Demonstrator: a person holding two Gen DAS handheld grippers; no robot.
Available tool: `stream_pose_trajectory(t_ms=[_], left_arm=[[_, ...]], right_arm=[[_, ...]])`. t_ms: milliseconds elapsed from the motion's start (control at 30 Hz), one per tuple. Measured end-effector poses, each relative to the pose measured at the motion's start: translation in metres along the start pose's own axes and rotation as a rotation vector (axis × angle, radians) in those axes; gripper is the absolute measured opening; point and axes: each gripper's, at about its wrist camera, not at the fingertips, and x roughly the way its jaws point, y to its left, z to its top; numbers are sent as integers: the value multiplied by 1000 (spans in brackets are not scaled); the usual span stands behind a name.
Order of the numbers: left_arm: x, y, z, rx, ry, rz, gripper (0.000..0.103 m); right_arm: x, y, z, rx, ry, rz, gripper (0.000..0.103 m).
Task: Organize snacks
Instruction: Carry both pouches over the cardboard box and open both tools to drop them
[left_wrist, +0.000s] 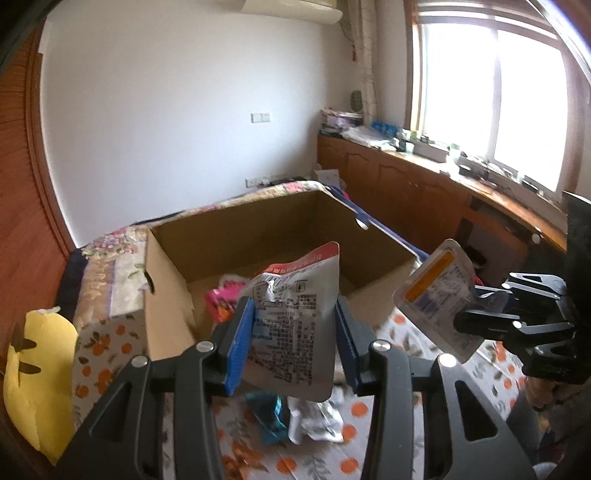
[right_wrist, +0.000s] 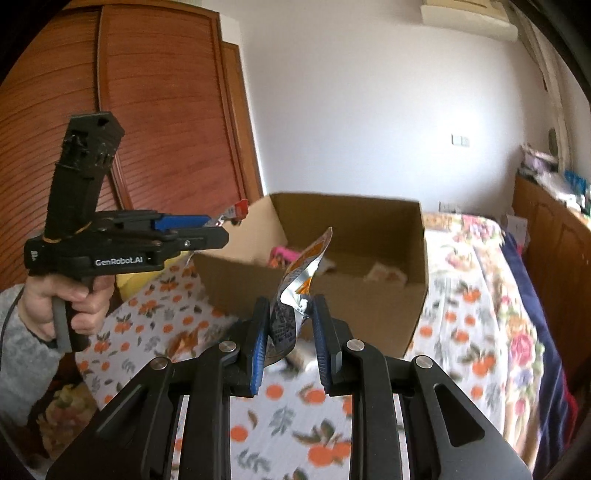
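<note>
In the left wrist view my left gripper (left_wrist: 295, 308) is shut on a silver snack pouch with a red top edge (left_wrist: 295, 280), held upright in front of an open cardboard box (left_wrist: 166, 295). To its right, my right gripper (left_wrist: 469, 310) is shut on a silver pouch with an orange stripe (left_wrist: 436, 295), level with the box's near right corner. In the right wrist view the orange-and-silver pouch (right_wrist: 306, 266) stands crumpled between the right gripper's (right_wrist: 291, 306) blue pads. A hand (right_wrist: 74, 302) holds the left gripper (right_wrist: 221, 229) at the box's (right_wrist: 351, 302) left corner.
The box sits on a bed with an orange-print sheet (left_wrist: 351, 413). A pink packet (left_wrist: 225, 299) lies inside the box. A teal packet (left_wrist: 266, 410) and a white wrapper (left_wrist: 314, 417) lie on the sheet below my left gripper. A yellow cushion (left_wrist: 37, 369) is at the left, wooden cabinets (left_wrist: 406, 184) at the right.
</note>
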Motion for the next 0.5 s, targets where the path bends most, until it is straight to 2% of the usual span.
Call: stream_pose_trajectory(t_ms=[233, 500], left_arm=[[26, 27, 18, -40, -21, 54, 42], [67, 50, 16, -76, 14, 68, 42]], right_arm=[[28, -15, 34, -34, -27, 14, 21], [72, -25, 56, -56, -18, 25, 21]])
